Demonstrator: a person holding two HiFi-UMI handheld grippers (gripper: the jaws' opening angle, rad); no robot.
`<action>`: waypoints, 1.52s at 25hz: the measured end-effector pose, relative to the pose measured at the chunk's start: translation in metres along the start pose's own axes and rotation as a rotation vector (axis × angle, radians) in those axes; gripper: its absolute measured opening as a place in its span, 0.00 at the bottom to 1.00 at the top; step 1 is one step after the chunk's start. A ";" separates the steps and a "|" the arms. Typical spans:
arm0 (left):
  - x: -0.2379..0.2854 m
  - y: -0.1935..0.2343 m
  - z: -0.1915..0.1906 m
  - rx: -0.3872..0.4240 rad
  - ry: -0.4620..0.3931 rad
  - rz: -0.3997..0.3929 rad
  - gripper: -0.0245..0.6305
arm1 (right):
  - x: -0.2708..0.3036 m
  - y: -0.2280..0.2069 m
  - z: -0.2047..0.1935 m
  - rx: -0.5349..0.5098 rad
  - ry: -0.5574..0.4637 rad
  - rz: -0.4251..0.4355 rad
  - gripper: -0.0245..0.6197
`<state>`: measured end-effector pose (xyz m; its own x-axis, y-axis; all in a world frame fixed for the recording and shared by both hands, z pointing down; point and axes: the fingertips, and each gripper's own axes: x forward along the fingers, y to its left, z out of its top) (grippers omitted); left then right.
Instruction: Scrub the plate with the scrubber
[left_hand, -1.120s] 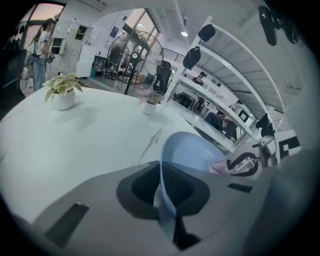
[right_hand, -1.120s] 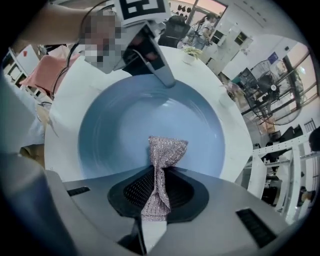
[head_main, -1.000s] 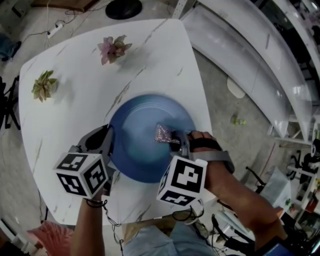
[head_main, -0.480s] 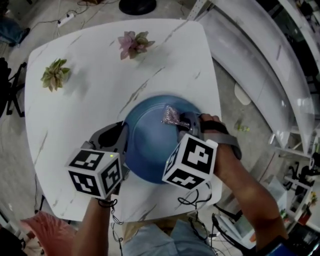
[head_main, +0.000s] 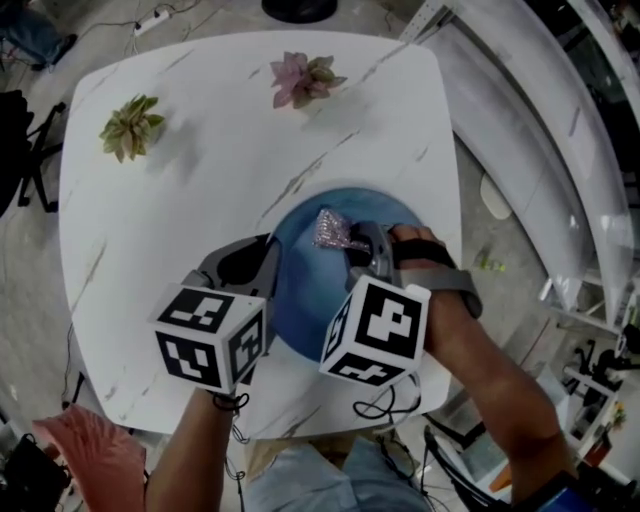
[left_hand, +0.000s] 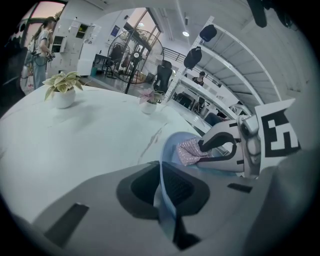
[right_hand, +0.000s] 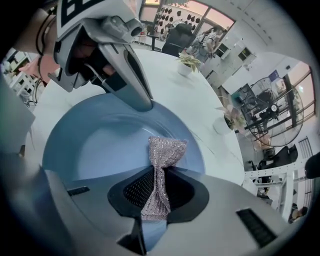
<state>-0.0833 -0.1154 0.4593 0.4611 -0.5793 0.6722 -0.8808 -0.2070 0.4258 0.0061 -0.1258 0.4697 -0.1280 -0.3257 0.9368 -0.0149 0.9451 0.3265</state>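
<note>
- The left gripper has its fingers closed on the near rim of the blue plate. The rim stands edge-on between them, so the plate is pinned and steadied.
- The right gripper has its fingers pressed together on the pinkish mesh scrubber. The scrubber's waist is pinched between them and its free end fans out just past the fingertips.
- That free end lies on the plate's inner face, ahead of the right fingers and towards the rim farthest from the left fingers.
- The plate sits over the white marbled tabletop. It looks tilted in the left grip, and I cannot tell whether its far edge rests on the tabletop.
- Two small potted plants stand well beyond both pairs of fingers and take no part.
- Judging by this, scrubbing is under way: both grasps are made and the scrubber is in contact.
- The plate shows no dirt or suds, so how much has been covered cannot be read. The centre and the side nearest the left fingers probably still need passes.
</note>
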 end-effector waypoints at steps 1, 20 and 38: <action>0.000 0.000 0.000 -0.001 0.000 0.000 0.06 | -0.001 0.004 0.004 -0.013 -0.009 0.002 0.16; 0.000 0.002 0.000 0.001 -0.004 0.005 0.06 | -0.037 0.100 0.033 -0.155 -0.165 0.136 0.16; 0.000 0.000 0.001 0.011 -0.004 0.006 0.06 | -0.036 0.078 -0.055 0.038 0.024 0.151 0.16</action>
<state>-0.0837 -0.1158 0.4589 0.4554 -0.5834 0.6725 -0.8847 -0.2121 0.4151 0.0638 -0.0420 0.4686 -0.1083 -0.1795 0.9778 -0.0349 0.9837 0.1767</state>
